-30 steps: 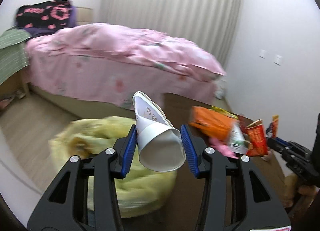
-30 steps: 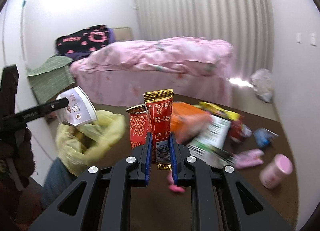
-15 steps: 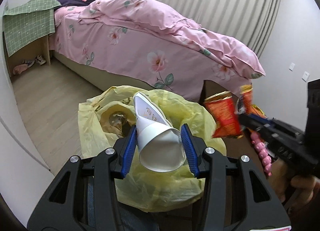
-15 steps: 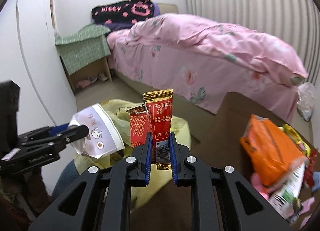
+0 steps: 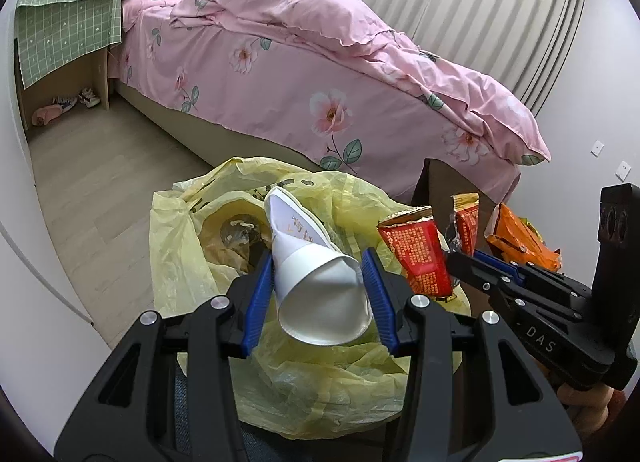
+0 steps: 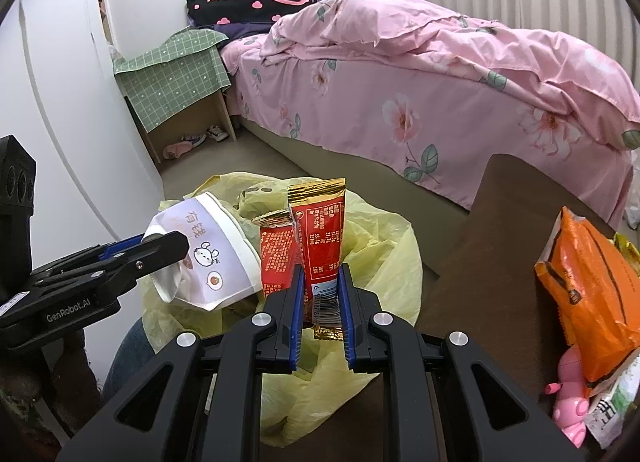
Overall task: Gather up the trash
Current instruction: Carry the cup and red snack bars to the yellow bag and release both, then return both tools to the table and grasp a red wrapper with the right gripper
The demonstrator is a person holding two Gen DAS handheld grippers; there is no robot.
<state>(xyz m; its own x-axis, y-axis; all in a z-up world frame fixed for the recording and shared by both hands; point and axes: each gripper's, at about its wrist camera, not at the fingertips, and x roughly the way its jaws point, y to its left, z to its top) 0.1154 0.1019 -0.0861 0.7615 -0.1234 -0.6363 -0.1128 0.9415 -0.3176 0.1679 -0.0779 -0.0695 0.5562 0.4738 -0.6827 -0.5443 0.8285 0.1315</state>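
While my left hand-held gripper (image 5: 318, 294) stays clamped on the paper cup (image 5: 316, 282) and my right (image 6: 318, 302) on two red wrappers (image 6: 316, 238), the yellow bag (image 5: 304, 366) gapes directly beneath both, centre frame.

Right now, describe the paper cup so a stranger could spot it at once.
Find the pink bed, then the yellow trash bag in front of it. Above the bag, the left gripper holds a crushed white paper cup, unlike the red wrappers beside it.
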